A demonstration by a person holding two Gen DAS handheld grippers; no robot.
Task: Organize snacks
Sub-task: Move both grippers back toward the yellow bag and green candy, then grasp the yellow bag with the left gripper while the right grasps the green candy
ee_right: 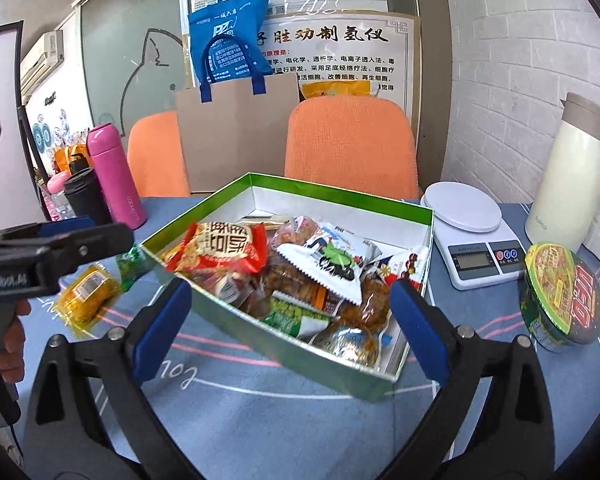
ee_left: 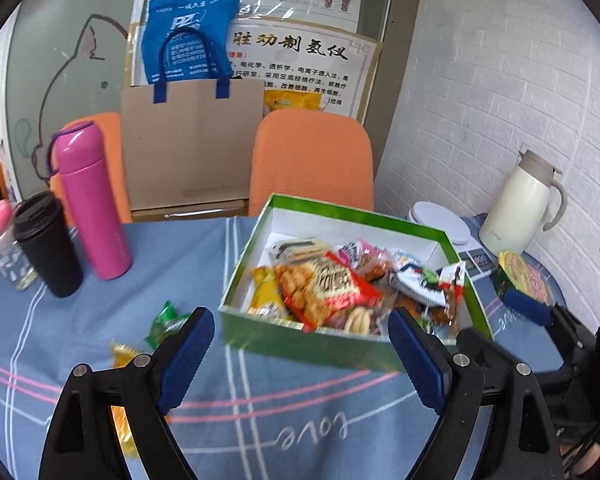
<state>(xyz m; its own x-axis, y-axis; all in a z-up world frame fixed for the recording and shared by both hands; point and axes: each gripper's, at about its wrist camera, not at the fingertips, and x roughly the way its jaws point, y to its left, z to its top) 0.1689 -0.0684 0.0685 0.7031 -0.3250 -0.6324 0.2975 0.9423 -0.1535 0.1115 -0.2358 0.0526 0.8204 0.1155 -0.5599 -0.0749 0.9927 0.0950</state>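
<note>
- Two hand-held grippers are showing on my feeds: the left hand-held gripper (ee_left: pixel 302 334) is hovering with its blue fingers spread wide and nothing between them, and the right hand-held gripper (ee_right: pixel 290 308) is likewise standing open and empty.
- I am seeing the green box (ee_right: pixel 284 346) sitting on the table (ee_right: pixel 284 420), its near wall just ahead of both sets of fingers.
- The box is holding a heap of snacks, with a red-and-white packet (ee_right: pixel 220 246) lying on top at the left and a white packet with a green figure (ee_right: pixel 328 260) beside it.
- A yellow snack pack (ee_right: pixel 86 294) and a green snack pack (ee_right: pixel 130 266) are lying loose on the cloth, left of the box and apart from it.
- An instant noodle bowl (ee_right: pixel 562 296) is lying tilted on the table to the right of the box, just beside the kitchen scale (ee_right: pixel 470 232).
- A pink flask (ee_left: pixel 92 204) and a black cup (ee_left: pixel 46 244) are standing upright at the far left; a cream jug (ee_right: pixel 572 176) is standing at the far right.
</note>
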